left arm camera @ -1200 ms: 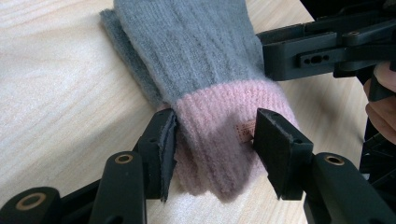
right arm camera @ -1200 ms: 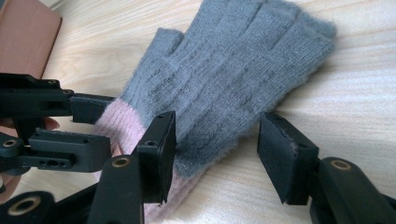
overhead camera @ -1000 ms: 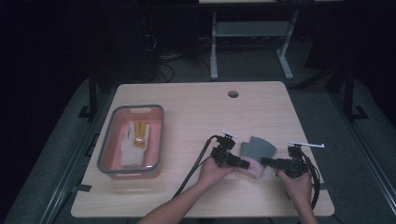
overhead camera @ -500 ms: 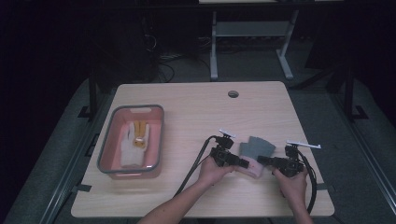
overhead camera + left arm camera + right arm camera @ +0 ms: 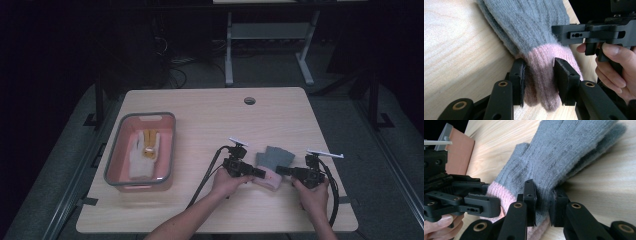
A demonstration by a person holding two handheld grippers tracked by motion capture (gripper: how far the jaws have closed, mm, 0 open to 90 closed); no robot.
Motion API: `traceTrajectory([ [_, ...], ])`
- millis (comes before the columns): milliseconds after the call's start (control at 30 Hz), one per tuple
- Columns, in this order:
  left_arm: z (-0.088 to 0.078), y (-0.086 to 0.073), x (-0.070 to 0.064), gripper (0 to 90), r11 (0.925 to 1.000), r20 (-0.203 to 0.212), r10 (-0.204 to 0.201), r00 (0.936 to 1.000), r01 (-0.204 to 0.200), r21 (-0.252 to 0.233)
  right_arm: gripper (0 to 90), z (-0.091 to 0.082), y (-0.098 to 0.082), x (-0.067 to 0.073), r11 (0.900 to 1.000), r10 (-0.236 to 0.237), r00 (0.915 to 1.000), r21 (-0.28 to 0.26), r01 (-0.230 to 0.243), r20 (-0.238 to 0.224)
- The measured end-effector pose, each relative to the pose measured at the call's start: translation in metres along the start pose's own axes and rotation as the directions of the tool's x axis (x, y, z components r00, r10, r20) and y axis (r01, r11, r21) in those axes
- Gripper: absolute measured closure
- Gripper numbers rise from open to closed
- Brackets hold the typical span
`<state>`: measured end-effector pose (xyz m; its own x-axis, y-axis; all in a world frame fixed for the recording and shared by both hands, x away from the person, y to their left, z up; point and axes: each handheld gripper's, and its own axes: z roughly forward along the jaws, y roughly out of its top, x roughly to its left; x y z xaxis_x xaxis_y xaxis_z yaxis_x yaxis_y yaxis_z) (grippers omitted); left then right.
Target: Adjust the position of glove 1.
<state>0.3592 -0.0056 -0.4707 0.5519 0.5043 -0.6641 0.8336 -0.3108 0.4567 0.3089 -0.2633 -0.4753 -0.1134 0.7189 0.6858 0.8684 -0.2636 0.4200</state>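
Presently, item 1: grey glove w/ pink cuff (image 5: 270, 165), lower right of centre in the high view, flat on worktop (image 5: 210, 120), between both hands.
Item 2: left gripper (image 5: 259, 173). Jaws have just been closing; in the left gripper view they pinch the pink cuff, knit bulging between the pads.
Item 3: right gripper (image 5: 281, 170). Jaws also just closing; in the right gripper view they clamp the grey edge next to the cuff.
Item 4: pink tub (image 5: 167, 150), left of frame, holds a white glove w/ yellow patch (image 5: 142, 152); well apart from the hands.
Risks (est.): both grips sit close together, near one end, so the finger end would hang and drag if lifted. Fuzzy knit is soft; a thin pinch may catch one layer only and slip. Pulling apart too hard could stretch the cuff. Jaw tips nearly meet; they might knock each other.
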Motion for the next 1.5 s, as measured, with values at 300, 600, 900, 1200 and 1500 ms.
traceTrajectory([
  [300,-0.013,-0.002,0.0,62.8,0.9999,0.004,-0.001,1.0,0.001,-0.014,78.3,0.0,0.004,0.014,1.0,-0.022,0.9995,0.008,0.022,-0.021],
  [600,-0.034,-0.003,0.002,63.3,0.9992,0.009,0.006,0.9999,-0.005,-0.04,78.2,0.003,0.011,0.032,0.998,-0.059,0.9972,0.01,0.06,-0.045],
  [900,-0.054,-0.004,0.003,64.6,0.9984,0.014,0.011,0.9998,-0.01,-0.055,78.2,0.008,0.015,0.048,0.996,-0.079,0.9941,0.023,0.081,-0.074],
  [1200,-0.073,-0.005,0.003,64.6,0.9967,0.013,0.016,0.9998,-0.015,-0.08,78.2,0.012,0.021,0.063,0.995,-0.097,0.9902,0.03,0.1,-0.101],
  [1500,-0.091,-0.006,0.003,64.8,0.9949,0.012,0.025,0.9996,-0.023,-0.098,78.1,0.015,0.026,0.078,0.991,-0.12,0.985,0.036,0.125,-0.124],
])
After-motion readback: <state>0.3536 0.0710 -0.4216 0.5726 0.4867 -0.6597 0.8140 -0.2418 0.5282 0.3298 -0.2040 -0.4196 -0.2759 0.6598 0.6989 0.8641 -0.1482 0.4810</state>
